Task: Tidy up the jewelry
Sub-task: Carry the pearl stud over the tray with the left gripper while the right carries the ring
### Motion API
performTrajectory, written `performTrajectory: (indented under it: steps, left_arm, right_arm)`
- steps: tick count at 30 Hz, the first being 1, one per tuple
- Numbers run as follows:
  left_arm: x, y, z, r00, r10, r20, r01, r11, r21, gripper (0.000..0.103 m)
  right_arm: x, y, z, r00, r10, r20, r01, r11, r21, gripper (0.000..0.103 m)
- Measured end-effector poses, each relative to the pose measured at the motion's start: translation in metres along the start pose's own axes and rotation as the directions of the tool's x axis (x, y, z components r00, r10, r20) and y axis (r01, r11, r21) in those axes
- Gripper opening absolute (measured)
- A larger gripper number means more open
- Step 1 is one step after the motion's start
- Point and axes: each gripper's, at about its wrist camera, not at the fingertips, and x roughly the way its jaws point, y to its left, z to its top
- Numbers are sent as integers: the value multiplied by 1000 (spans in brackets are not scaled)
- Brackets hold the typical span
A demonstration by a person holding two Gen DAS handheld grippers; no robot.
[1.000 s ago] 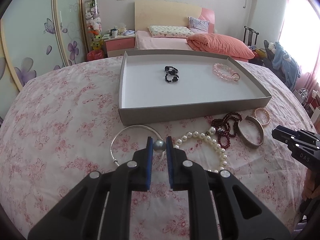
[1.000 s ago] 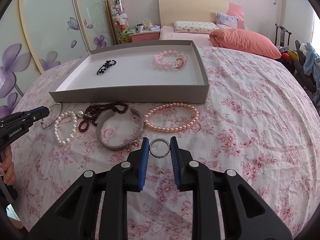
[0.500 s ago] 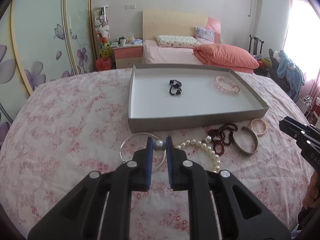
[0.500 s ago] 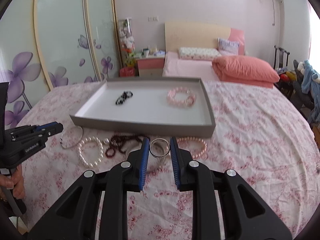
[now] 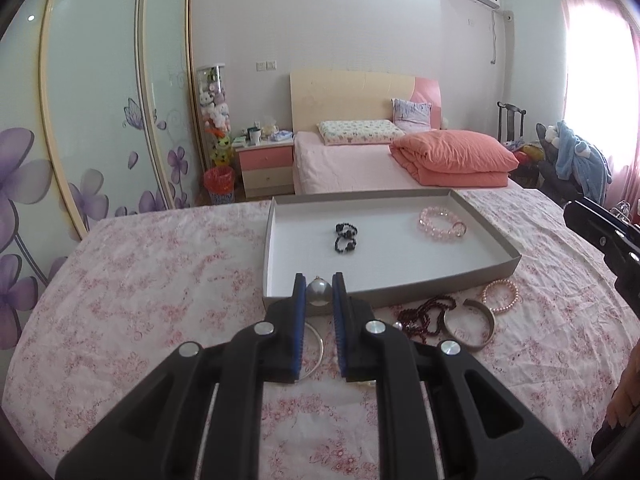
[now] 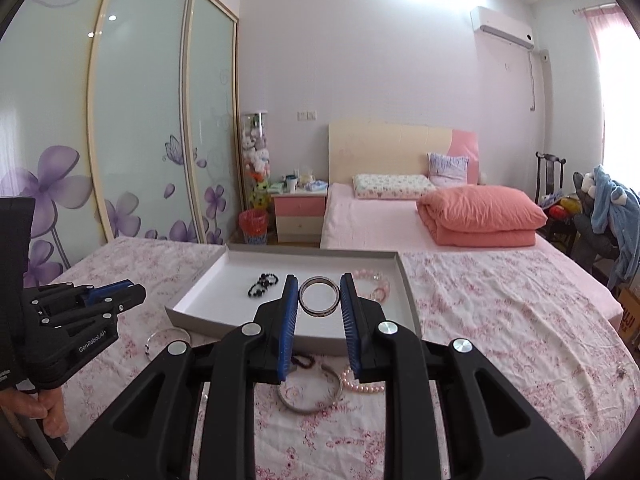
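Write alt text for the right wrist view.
The right gripper holds a silver ring between blue pads above a grey tray on a floral bedspread; a black bracelet lies inside.

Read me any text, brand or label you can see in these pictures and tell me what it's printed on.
"GenRobot.AI+": white print on the side of the left gripper, right wrist view.
Red letters on a cardboard box at the right edge: partly cut off, not readable for sure.
Nothing else legible.
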Motion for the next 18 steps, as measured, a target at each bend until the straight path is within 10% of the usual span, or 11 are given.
performTrajectory:
  steps: [18]
  left_arm:
    - [-2, -13, 16, 998, 8, 63, -9, 1000, 13, 14]
  right_arm:
    - [5, 0, 10, 999, -10, 42, 10, 1000, 0, 23]
